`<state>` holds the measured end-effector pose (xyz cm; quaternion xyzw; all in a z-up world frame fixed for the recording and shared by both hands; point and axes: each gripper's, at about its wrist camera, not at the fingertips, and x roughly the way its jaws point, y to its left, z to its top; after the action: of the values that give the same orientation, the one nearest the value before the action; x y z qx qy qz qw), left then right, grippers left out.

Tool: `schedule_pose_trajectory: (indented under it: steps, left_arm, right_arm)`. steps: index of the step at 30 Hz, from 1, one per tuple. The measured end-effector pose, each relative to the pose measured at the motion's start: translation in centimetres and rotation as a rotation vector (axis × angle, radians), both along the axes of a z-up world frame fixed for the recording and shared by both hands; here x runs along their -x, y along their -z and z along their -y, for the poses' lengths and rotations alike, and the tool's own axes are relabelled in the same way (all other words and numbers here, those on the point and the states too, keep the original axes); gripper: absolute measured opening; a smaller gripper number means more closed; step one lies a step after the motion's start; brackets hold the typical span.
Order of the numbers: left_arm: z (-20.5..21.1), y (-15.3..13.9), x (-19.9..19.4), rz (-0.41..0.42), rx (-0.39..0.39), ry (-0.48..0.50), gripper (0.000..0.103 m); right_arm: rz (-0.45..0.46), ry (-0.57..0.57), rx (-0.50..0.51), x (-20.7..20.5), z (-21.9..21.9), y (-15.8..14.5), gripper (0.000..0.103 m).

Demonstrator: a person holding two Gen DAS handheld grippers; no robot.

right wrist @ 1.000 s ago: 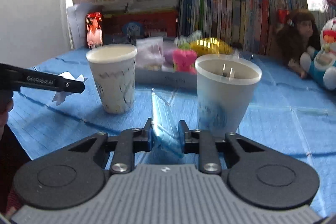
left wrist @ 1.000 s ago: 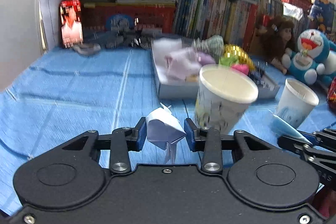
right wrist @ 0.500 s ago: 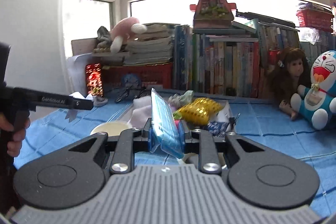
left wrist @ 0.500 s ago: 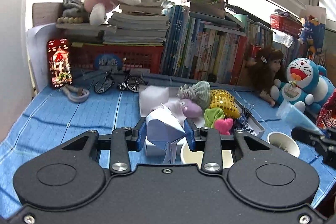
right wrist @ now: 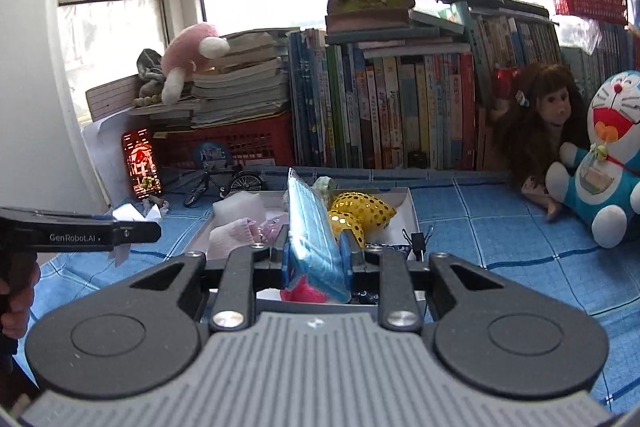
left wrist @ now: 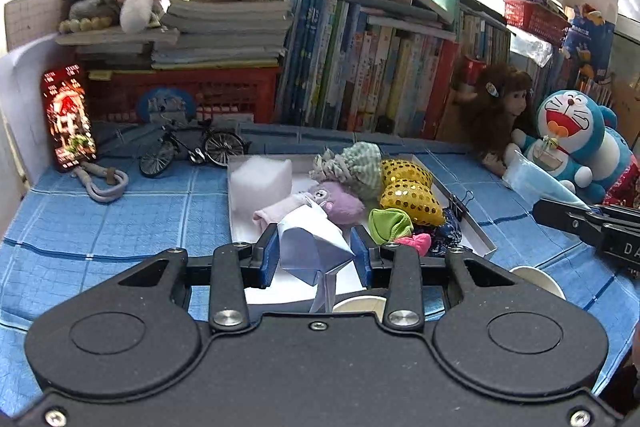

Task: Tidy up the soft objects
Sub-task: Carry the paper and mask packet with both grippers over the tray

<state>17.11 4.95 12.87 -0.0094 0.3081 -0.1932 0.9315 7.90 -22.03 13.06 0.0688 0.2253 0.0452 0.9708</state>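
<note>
My left gripper (left wrist: 315, 255) is shut on a white folded paper figure (left wrist: 310, 243), held above the near end of a white tray (left wrist: 468, 223). In the right wrist view my right gripper (right wrist: 316, 253) is shut on a blue plastic-wrapped packet (right wrist: 310, 227) that stands on edge between the pads, over the same tray (right wrist: 412, 205). The tray holds soft things: a white foam block (left wrist: 260, 179), a purple plush (left wrist: 340, 201), a green striped cloth (left wrist: 356, 163), gold sequinned pieces (left wrist: 408, 187), a green cloth (left wrist: 388, 223) and a pink heart (left wrist: 416, 241).
Two paper cup rims (left wrist: 360, 305) (left wrist: 536, 279) show just under the left gripper. A toy bicycle (left wrist: 192, 147), a lit phone (left wrist: 70, 115) and a cord (left wrist: 104, 183) lie at the back left. A doll (right wrist: 540, 123) and a blue cat plush (right wrist: 600, 163) sit at right before the books.
Both grippers have risen and moved forward from beside the two paper cups to over the tray, each keeping its item. The cups have dropped to the lower edge of the left wrist view.
</note>
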Motion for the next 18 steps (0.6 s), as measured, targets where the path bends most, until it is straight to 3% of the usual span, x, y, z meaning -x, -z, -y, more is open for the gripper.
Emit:
schedule_pose_trajectory:
  steps: [5,18]
  left_arm:
    - [0.7,0.2,-2.6,-0.06,-0.029,0.015,0.036]
    - [1.1,2.6,-9.1,-0.249,0.005,0.008,0.036]
  right_arm:
    - [-0.059,0.028,-0.026,-2.4,1.0,0.1,0.029]
    - [-0.294,0.118,-0.179,-8.6,5.1,2.5,0.029]
